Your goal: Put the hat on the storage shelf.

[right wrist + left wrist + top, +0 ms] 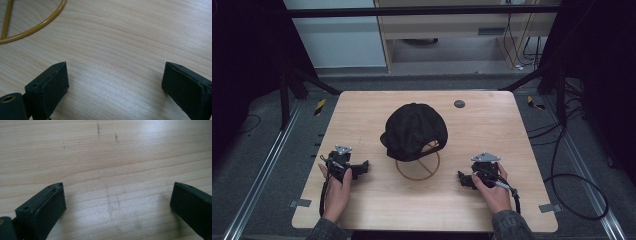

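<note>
Currently both grippers, left [362, 166] and right [463, 178], rest spread; a one-sided tug on the cap [414, 131] risks toppling its wire stand [417, 169].

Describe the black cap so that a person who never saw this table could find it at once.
Look at the middle of the light wooden table. There the black cap sits on a yellowish wire stand with a round base, between the left tool and the right tool. It is the only soft, dome-shaped thing there.
</note>
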Demonstrator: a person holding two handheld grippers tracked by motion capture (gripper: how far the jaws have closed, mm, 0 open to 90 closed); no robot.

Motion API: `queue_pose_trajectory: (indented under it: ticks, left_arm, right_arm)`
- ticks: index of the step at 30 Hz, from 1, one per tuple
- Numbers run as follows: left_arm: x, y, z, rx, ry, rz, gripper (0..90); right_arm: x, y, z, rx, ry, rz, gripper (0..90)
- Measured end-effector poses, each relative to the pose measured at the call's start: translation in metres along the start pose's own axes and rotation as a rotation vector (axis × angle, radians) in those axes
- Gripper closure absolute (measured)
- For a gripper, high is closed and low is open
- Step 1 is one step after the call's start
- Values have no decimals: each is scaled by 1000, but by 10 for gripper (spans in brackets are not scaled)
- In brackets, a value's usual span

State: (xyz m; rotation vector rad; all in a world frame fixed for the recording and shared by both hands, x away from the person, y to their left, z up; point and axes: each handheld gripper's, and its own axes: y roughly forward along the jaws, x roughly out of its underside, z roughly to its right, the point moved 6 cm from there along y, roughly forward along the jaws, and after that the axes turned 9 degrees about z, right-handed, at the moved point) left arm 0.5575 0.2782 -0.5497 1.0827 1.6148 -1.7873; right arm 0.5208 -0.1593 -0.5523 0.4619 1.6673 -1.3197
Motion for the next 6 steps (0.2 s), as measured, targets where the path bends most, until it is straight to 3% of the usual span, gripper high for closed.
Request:
queue_pose_trajectory:
  ticks: [6]
  left_arm:
    - [0, 0, 0, -3, 0, -2, 0]
  right_arm:
    - [2, -3, 1, -11, -1, -1, 65]
